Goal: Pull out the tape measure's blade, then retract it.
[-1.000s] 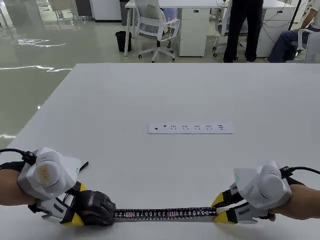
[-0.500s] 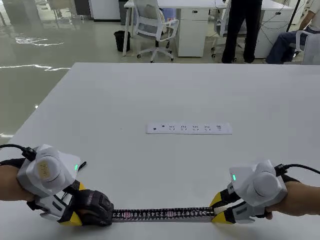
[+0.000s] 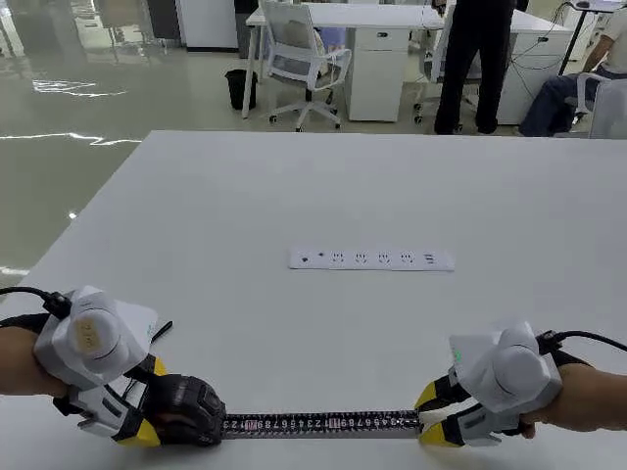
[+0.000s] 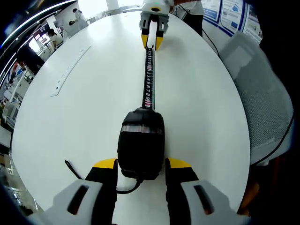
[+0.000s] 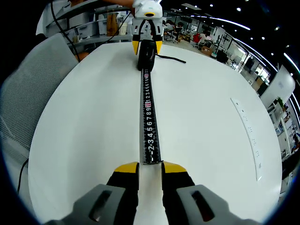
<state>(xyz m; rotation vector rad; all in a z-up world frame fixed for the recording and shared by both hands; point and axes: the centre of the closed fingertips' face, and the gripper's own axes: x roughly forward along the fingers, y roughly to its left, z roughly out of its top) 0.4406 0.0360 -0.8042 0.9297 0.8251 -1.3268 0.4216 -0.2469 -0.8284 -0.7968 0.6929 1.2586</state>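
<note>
The black tape measure case (image 3: 186, 411) lies at the near edge of the white table (image 3: 323, 186), and my left gripper (image 3: 147, 419) is shut on it. In the left gripper view the case (image 4: 140, 143) sits between the yellow-tipped jaws of that gripper (image 4: 140, 164). The dark numbered blade (image 3: 323, 424) runs flat along the table to my right gripper (image 3: 431, 418), which is shut on the blade's end. From the right gripper (image 5: 150, 165), the blade (image 5: 149, 117) stretches away to the case (image 5: 146, 54).
A white power strip (image 3: 372, 259) lies mid-table beyond the blade. A thin black strap (image 3: 162, 328) trails from the case. Past the far edge stand an office chair (image 3: 294, 59), desks and people. A grey mesh chair (image 4: 262, 93) is by the near edge.
</note>
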